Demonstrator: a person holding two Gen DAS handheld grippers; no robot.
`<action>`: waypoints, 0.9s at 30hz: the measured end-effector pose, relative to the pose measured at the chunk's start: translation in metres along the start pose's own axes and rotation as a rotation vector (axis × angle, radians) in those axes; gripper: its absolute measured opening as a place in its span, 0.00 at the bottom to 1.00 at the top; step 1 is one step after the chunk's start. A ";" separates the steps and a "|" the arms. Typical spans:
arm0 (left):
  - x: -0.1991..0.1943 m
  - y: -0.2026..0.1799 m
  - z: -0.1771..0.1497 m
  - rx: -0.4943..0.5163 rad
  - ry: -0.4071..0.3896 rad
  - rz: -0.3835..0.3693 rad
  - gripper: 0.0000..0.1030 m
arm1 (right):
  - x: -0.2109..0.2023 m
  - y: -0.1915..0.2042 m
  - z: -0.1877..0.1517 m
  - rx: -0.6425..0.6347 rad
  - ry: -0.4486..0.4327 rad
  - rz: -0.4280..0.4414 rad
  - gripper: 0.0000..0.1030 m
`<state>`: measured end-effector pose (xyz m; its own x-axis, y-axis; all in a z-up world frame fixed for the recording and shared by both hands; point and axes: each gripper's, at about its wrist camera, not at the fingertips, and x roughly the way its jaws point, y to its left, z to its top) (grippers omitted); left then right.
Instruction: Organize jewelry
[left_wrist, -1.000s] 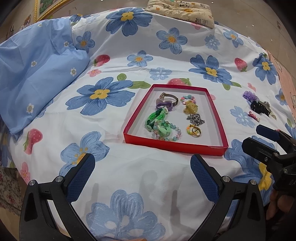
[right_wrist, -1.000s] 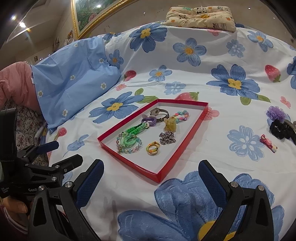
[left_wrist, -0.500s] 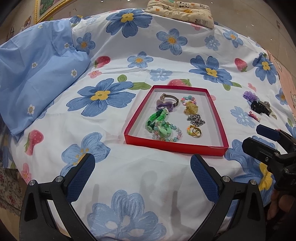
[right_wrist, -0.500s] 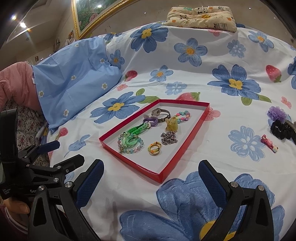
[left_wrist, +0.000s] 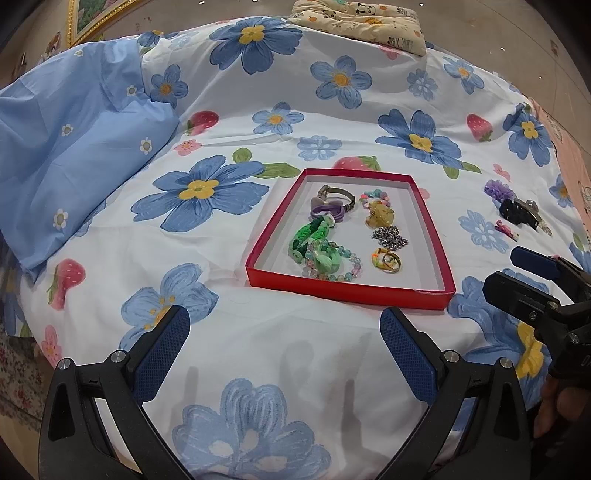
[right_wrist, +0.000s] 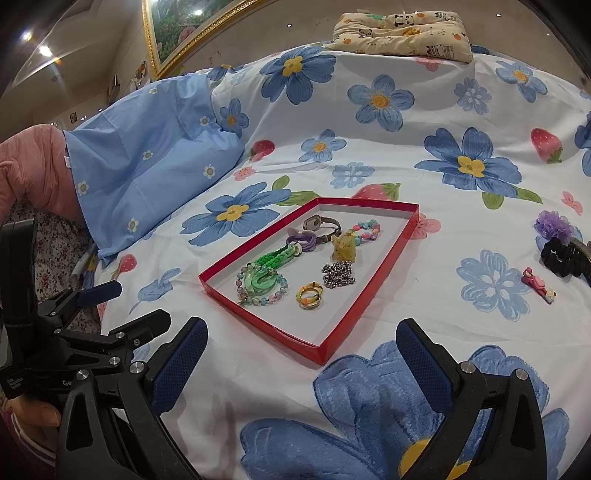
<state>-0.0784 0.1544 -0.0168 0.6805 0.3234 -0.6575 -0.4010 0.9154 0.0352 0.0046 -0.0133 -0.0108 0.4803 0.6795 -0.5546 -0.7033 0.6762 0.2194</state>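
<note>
Your left gripper (left_wrist: 284, 332) hangs with its jaws spread wide and nothing between them, poised over the flowered bedsheet (left_wrist: 332, 354) just short of the red tray (left_wrist: 347, 290). Your right gripper (right_wrist: 301, 347) is likewise released and empty-handed, its blue pads (right_wrist: 424, 363) framing the tray's near corner.

Inside the tray lie the pieces already gathered: a green braided bracelet (left_wrist: 308, 230) touching a pastel bead bracelet (left_wrist: 332, 262), a purple bow hair tie (left_wrist: 325, 210) resting against a watch (left_wrist: 338, 194), a yellow resin charm (left_wrist: 380, 216) beside a colourful bead string (left_wrist: 373, 195), a silver chain (left_wrist: 389, 236) heaped below the charm, and gold rings (left_wrist: 388, 260) nearest the front wall.

Well apart to the tray's right, on the bare sheet, sit a purple scrunchie (right_wrist: 552, 223), a black scrunchie (right_wrist: 561, 256) touching it, and a small pink hair clip (right_wrist: 537, 284) just beside them.

At the left, a blue pillow (right_wrist: 147, 158) slumps against the bed; a panda-print cushion (right_wrist: 402, 31) lies at the far edge, and a gilt picture frame (right_wrist: 177, 40) hangs on the wall beyond.
</note>
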 end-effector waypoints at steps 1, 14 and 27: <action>0.000 0.000 0.000 0.000 0.000 0.000 1.00 | 0.000 0.000 0.000 0.000 0.001 -0.001 1.00; 0.001 0.000 0.000 0.002 0.001 -0.002 1.00 | 0.000 0.000 0.001 0.001 0.000 0.001 1.00; 0.003 -0.001 0.000 0.000 0.003 -0.005 1.00 | 0.000 0.002 -0.002 0.005 0.000 0.004 1.00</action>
<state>-0.0763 0.1541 -0.0188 0.6804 0.3182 -0.6601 -0.3975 0.9171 0.0324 0.0022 -0.0125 -0.0115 0.4778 0.6820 -0.5537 -0.7024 0.6751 0.2254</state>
